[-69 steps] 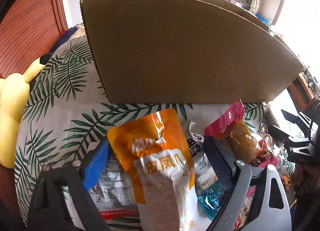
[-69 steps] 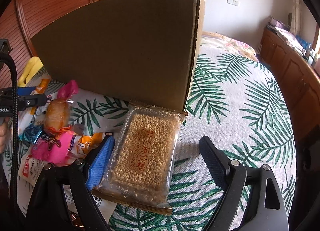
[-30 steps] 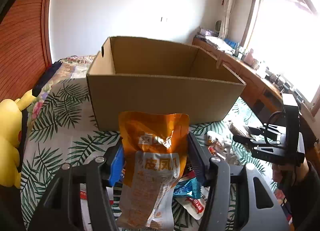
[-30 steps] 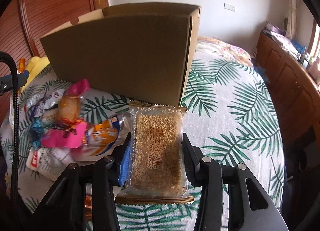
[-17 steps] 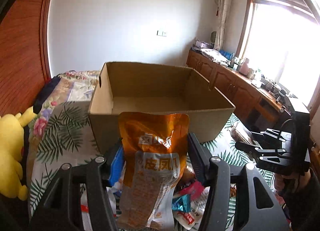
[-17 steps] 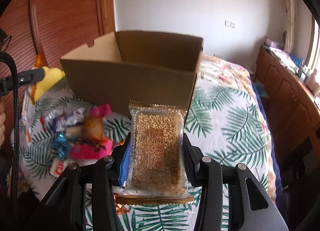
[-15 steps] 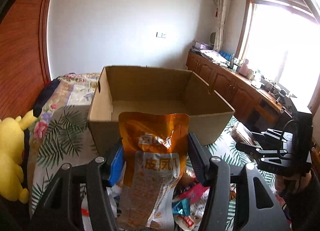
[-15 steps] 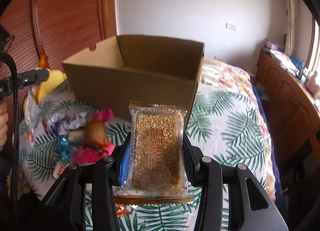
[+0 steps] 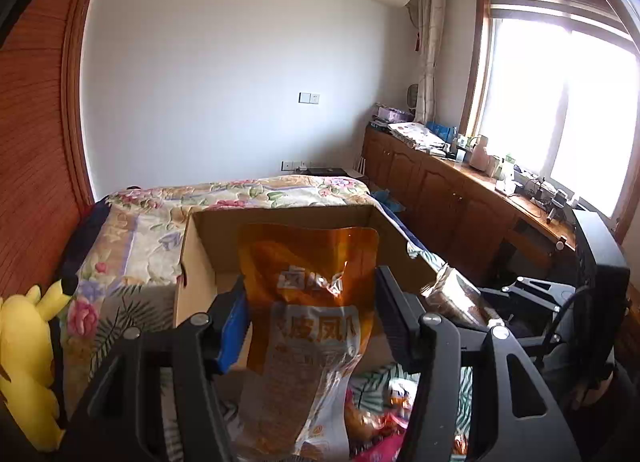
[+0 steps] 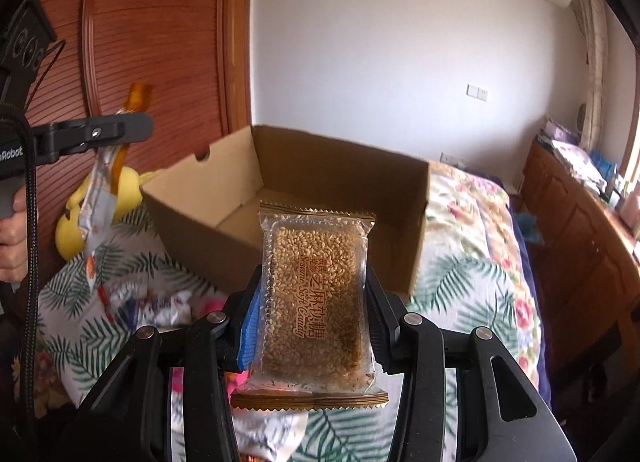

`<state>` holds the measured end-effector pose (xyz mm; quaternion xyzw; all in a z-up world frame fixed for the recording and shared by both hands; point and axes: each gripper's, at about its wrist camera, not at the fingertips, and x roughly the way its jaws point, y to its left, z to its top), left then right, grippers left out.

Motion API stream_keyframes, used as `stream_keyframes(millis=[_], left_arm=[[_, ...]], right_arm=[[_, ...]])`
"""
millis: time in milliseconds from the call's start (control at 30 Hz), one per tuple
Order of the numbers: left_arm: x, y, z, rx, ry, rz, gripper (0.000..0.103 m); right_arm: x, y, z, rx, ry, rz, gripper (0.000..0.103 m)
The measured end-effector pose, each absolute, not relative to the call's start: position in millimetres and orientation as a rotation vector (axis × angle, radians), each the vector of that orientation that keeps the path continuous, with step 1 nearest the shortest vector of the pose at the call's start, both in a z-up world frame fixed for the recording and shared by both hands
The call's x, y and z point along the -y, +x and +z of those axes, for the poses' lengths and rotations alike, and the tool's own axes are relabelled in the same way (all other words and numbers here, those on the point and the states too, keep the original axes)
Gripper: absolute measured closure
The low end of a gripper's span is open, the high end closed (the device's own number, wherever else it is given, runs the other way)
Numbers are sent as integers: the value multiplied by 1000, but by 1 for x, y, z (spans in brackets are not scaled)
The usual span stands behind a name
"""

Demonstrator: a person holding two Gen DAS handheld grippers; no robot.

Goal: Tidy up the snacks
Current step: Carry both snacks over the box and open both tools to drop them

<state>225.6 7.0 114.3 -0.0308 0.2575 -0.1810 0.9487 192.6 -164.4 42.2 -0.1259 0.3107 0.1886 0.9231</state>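
The left tool [image 9: 308, 314] is clamped on an orange pouch [image 9: 308, 302], the right tool [image 10: 312, 298] on a sesame bar [image 10: 316, 294]. The open box [image 10: 224, 198] lies ahead and below both. Judgement: carry each past the near wall before releasing.

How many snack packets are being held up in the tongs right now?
2: an orange pouch in the left tongs, a sesame candy packet in the right tongs. More lie on the bed.
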Motion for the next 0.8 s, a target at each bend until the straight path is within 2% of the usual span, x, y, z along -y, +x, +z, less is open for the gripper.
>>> stream_keyframes(millis=[367, 800], left_arm=[[-11, 280, 126, -515, -40, -334, 46], [6, 332, 107, -557, -27, -320, 46]], right_arm=[[151, 234, 54, -601, -252, 410, 58], [144, 279, 32, -632, -231, 397, 58]])
